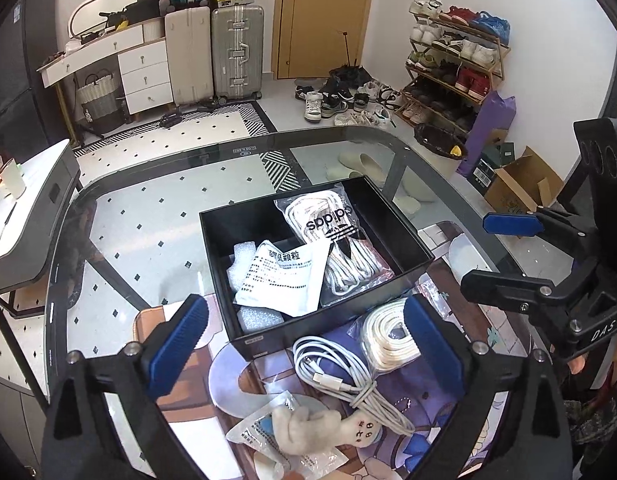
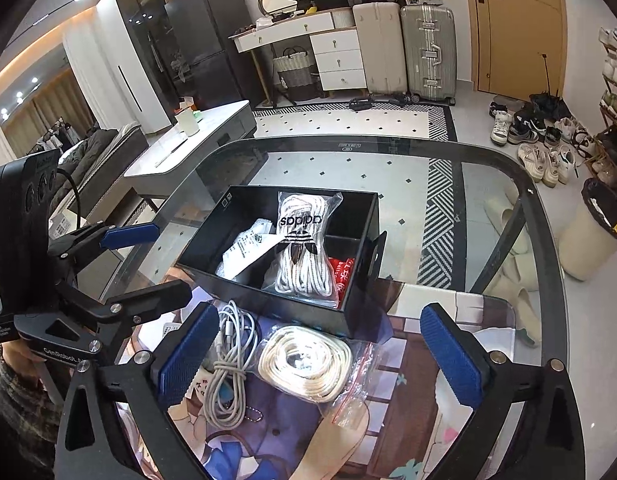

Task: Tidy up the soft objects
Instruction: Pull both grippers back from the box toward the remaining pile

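An open black box (image 1: 292, 330) (image 2: 292, 308) stands on the glass table. Inside it lie a bag of white laces (image 1: 336, 240) (image 2: 304, 256), a white paper sachet (image 1: 284, 276) (image 2: 244, 252), foam pieces (image 1: 242, 256) and a red packet (image 2: 342, 276). In front of the box, on a printed mat, lie a bag of cream laces (image 1: 388, 340) (image 2: 304, 360), a white cable (image 1: 340, 376) (image 2: 228, 360) and a beige plush toy (image 1: 308, 428). My left gripper (image 1: 308, 344) (image 2: 148, 264) hangs open above these loose items. My right gripper (image 2: 320, 356) (image 1: 496, 252) is open beside it, holding nothing.
The printed mat (image 2: 428, 320) covers the near part of the glass table (image 1: 156, 216), whose dark rim curves around the box. Slippers (image 1: 360, 162) lie under the glass. A bin (image 2: 588, 232), a shoe rack (image 1: 456, 68) and a low white side table (image 2: 196, 148) stand around.
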`<state>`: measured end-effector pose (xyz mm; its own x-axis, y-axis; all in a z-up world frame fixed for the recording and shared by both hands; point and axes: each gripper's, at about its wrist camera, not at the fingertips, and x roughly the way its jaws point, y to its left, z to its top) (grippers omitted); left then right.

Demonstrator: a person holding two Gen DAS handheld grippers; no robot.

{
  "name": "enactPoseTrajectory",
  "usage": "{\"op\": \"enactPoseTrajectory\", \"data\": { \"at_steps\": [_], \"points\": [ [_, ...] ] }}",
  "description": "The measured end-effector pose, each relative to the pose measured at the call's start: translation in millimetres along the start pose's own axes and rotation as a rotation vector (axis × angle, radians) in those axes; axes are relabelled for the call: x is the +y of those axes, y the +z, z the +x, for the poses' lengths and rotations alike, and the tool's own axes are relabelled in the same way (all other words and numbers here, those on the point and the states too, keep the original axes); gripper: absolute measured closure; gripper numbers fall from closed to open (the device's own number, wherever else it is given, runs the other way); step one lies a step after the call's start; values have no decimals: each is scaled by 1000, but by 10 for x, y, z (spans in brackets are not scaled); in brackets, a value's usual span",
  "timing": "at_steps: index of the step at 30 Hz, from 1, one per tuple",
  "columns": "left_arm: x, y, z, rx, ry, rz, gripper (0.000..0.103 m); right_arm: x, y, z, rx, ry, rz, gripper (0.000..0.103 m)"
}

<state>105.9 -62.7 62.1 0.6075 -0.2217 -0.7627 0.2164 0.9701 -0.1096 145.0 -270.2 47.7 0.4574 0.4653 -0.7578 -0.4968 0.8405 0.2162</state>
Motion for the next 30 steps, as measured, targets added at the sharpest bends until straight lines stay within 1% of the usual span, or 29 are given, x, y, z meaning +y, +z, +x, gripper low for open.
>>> {"op": "enactPoseTrajectory", "data": {
  "at_steps": [5, 8, 17, 30],
  "points": [
    [-42, -90, -82, -3, 11, 7, 0, 17, -112, -87, -8, 13, 9, 1],
    [-65, -146, -145, -9, 19, 16, 0, 66, -160, -120, -6, 46, -5, 1],
    [-49, -328, -255, -15, 44, 21, 0, 124, -265, -151, 9, 35, -33, 1],
    [-44, -568, -381, -18, 85, 45, 0, 221, -450, -44, 54, 38, -82, 1]
  ]
}}
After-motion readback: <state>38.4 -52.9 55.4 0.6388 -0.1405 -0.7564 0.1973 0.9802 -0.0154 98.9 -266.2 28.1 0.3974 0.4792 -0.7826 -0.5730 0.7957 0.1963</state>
